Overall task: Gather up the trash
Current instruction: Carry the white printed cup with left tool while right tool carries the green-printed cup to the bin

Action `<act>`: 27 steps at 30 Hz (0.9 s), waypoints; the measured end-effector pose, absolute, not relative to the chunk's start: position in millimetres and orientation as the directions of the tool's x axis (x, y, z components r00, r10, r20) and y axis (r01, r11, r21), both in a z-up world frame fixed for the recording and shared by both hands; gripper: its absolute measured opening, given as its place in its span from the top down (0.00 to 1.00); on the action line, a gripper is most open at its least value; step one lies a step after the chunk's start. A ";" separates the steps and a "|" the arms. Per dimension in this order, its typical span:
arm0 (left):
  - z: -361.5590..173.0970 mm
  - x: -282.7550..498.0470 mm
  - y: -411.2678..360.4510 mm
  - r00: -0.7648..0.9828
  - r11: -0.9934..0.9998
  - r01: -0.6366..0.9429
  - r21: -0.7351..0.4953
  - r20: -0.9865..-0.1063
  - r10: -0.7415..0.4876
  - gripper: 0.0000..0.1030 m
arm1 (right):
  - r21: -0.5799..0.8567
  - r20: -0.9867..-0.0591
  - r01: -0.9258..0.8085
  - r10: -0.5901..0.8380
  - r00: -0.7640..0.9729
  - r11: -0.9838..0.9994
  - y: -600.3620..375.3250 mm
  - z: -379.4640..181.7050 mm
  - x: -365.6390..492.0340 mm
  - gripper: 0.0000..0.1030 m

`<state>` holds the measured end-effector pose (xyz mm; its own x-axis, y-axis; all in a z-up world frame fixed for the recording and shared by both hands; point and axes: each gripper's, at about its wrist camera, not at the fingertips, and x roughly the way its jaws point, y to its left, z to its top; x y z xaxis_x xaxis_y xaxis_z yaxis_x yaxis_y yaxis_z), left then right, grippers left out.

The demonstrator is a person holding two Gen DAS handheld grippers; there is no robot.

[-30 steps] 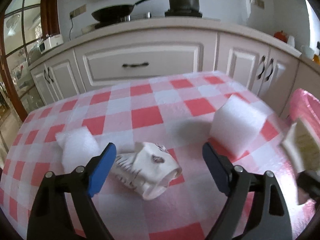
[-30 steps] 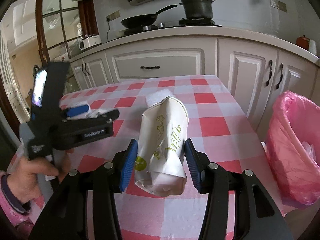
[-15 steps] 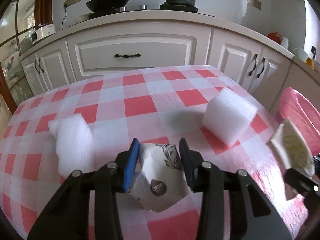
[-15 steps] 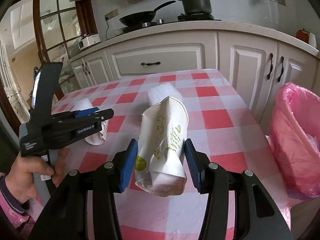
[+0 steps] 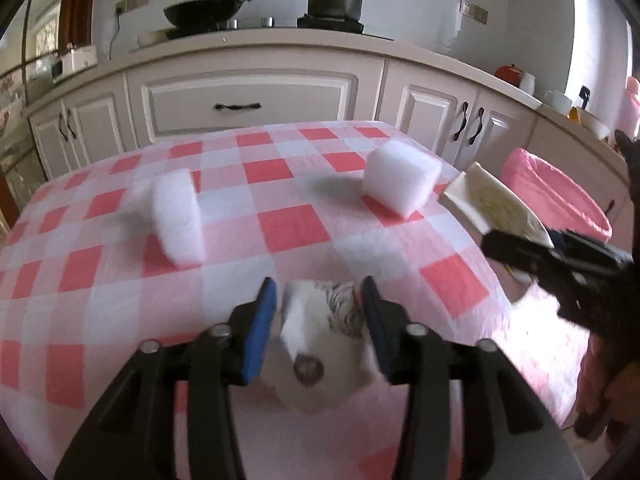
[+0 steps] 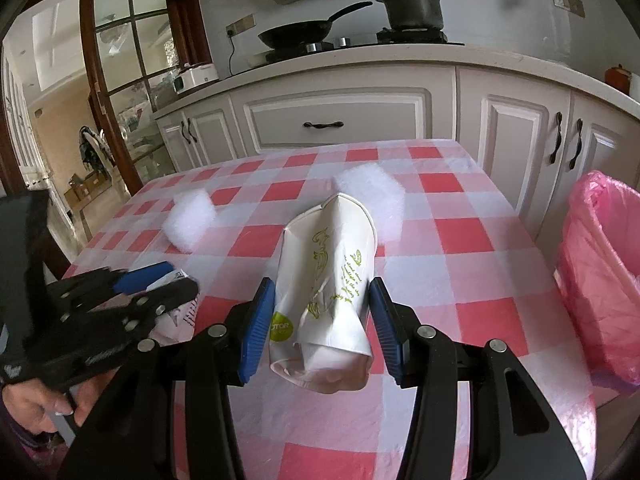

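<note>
A crumpled white paper cup (image 5: 320, 340) with dark print sits between the blue pads of my left gripper (image 5: 318, 292). Its jaws are opening, and the pads still touch the cup's sides. The right wrist view shows the same gripper (image 6: 180, 280) at the lower left, with that cup (image 6: 176, 316) hanging just above the cloth. My right gripper (image 6: 322, 292) is shut on a flattened white cup (image 6: 328, 264) with green print, held above the table. That cup (image 5: 492, 204) also shows at the right of the left wrist view.
Two white foam blocks (image 5: 176, 220) (image 5: 400, 178) lie on the red-and-white checked tablecloth (image 5: 292, 224). A bin lined with a pink bag (image 6: 600, 272) stands beside the table's right edge. White kitchen cabinets (image 6: 340, 120) run behind the table. A person's hand (image 6: 36, 404) grips the left tool.
My left gripper closed on the crumpled cup, then carried it back and to the right. Its jaws now stand wider than half a second ago. The right gripper keeps its cup.
</note>
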<state>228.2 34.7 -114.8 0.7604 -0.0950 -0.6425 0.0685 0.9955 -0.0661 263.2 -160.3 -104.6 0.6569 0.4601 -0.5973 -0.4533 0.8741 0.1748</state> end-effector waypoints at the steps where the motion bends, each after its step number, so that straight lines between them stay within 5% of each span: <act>1: -114.2 222.0 36.0 0.771 0.996 0.062 -0.060 -0.631 -0.087 0.37 | 0.175 -0.597 -0.457 0.463 0.655 0.872 -158.8 -104.8 261.5 0.54; 6: -116.5 205.9 43.3 0.784 0.998 0.045 -0.047 -0.618 -0.065 0.26 | 0.165 -0.593 -0.475 0.472 0.652 0.864 -152.3 -103.4 251.6 0.54; 27: -131.5 238.4 15.3 0.717 0.990 0.098 -0.103 -0.682 -0.142 0.32 | 0.178 -0.588 -0.414 0.434 0.683 0.893 -188.9 -98.6 239.1 0.54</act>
